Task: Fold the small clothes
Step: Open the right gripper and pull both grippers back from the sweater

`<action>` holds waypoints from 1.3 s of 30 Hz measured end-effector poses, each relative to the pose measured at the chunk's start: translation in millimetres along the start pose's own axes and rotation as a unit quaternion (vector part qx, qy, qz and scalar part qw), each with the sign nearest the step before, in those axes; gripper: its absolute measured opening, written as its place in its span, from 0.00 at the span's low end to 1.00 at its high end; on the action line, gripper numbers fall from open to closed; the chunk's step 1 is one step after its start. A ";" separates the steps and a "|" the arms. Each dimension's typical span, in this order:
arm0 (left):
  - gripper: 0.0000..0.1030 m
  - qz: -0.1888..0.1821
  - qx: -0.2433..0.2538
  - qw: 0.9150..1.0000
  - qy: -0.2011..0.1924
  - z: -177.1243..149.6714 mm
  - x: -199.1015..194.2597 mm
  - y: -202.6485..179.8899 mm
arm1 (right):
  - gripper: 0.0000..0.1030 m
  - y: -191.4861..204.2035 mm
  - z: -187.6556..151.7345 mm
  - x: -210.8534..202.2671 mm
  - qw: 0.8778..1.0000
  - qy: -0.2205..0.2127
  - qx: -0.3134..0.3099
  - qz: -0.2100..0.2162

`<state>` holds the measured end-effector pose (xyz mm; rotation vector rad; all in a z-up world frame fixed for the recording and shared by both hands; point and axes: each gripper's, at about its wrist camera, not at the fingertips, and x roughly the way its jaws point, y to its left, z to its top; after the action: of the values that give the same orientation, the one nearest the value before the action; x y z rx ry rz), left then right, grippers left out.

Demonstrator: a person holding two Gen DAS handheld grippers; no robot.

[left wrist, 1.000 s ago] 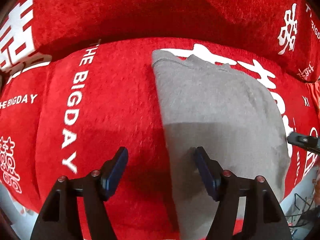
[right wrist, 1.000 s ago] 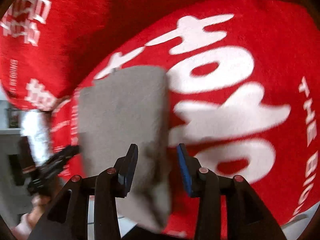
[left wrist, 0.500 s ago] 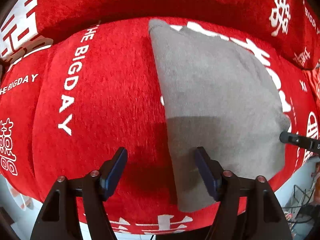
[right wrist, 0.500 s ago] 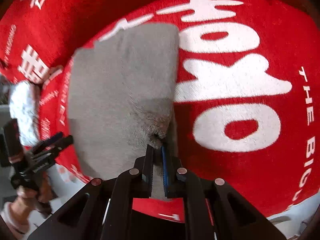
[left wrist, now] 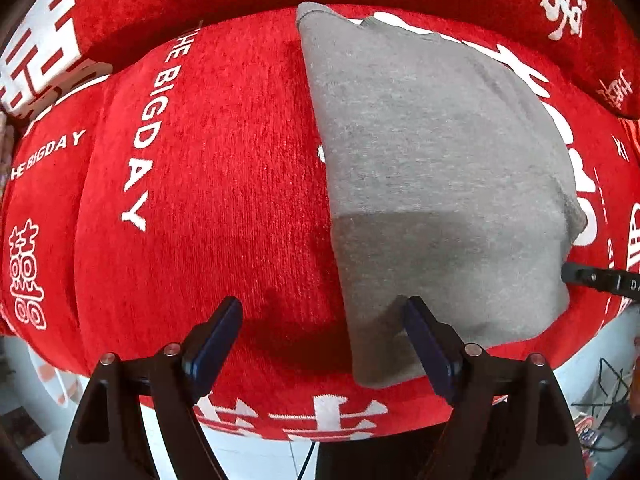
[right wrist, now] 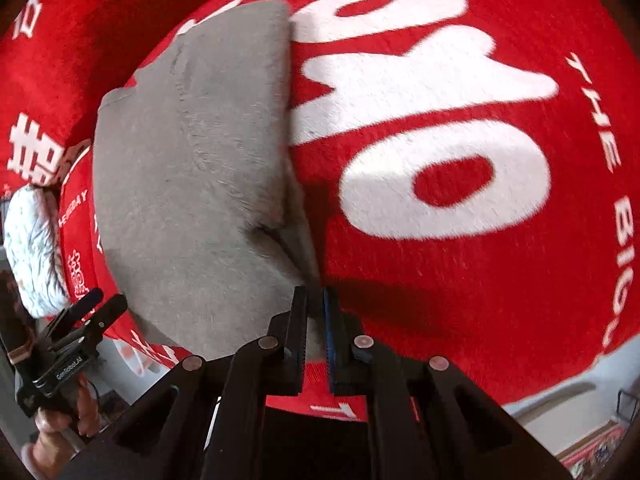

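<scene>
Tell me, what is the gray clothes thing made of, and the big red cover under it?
The gray garment looks like soft knit cotton, perhaps jersey: matte, with a fine heathered weave and stitched seams. The red cover looks like chenille or plush: fuzzy ribbed pile catching the light, with white lettering that seems woven in. The right gripper pinches the garment's corner, which bunches softly.

Soft matt grey knit garment (left wrist: 432, 168), fuzzy ribbed red chenille-like cover (left wrist: 224, 184) with white woven lettering, matt black plastic left claw (left wrist: 320, 340) with dark blue rubbery pads, small silvery metal rivets
</scene>
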<state>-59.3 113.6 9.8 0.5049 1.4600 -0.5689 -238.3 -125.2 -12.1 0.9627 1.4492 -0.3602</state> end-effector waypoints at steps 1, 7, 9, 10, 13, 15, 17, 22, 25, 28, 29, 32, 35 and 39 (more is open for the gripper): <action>0.81 0.001 -0.003 1.000 0.000 0.5 -2.1 -1.4 | 0.08 -0.1 -0.2 -4.3 1.000 -0.002 0.003 -0.001; 0.81 0.000 -0.010 1.000 0.002 4.5 -10.6 -7.6 | 0.09 5.8 3.2 -32.4 1.000 -0.028 -0.009 -0.004; 0.81 0.002 -0.009 1.000 0.002 6.0 -13.9 -9.2 | 0.09 15.3 6.7 -43.2 0.998 -0.049 -0.026 -0.009; 0.81 0.003 -0.010 1.000 0.003 6.6 -15.7 -10.1 | 0.09 20.1 8.0 -46.2 0.998 -0.057 -0.035 -0.012; 0.81 0.005 -0.013 1.000 0.006 8.6 -18.6 -10.1 | 0.09 42.4 18.9 -43.7 0.996 -0.064 -0.065 -0.017; 0.81 0.007 -0.013 1.000 0.008 9.4 -20.8 -10.2 | 0.09 59.8 27.3 -31.0 0.994 -0.058 -0.085 -0.035; 0.81 0.010 -0.013 1.000 0.009 10.1 -23.8 -10.1 | 0.09 64.9 33.4 -15.6 0.992 -0.047 -0.096 -0.060; 0.81 0.012 -0.021 1.000 0.007 11.5 -34.3 -5.9 | 0.08 55.1 40.2 -8.2 0.995 -0.026 -0.074 -0.056; 0.81 0.009 -0.023 1.000 0.007 12.9 -40.5 -3.9 | 0.09 52.4 39.0 -15.6 0.996 -0.019 -0.071 -0.059; 0.81 0.009 -0.021 1.000 0.006 13.9 -45.6 -5.8 | 0.09 46.2 34.2 -23.3 0.997 -0.009 -0.058 -0.048; 0.81 0.008 -0.020 1.000 0.004 14.1 -47.9 -6.7 | 0.09 44.4 32.2 -25.9 0.997 -0.008 -0.055 -0.049; 0.81 0.005 -0.020 1.000 0.004 14.7 -53.5 -8.8 | 0.09 42.0 24.0 -34.0 0.998 -0.002 -0.048 -0.049; 0.81 0.005 -0.018 1.000 0.002 16.1 -61.4 -11.9 | 0.09 47.0 15.5 -43.4 0.998 0.000 -0.048 -0.047; 0.81 -0.002 -0.025 1.000 -0.003 18.7 -74.5 -13.9 | 0.21 60.9 8.6 -59.2 0.997 -0.011 -0.057 -0.048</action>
<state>-55.6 94.9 85.5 0.4608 1.4670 -0.5353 -196.9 -114.9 61.8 0.7974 1.4834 -0.3540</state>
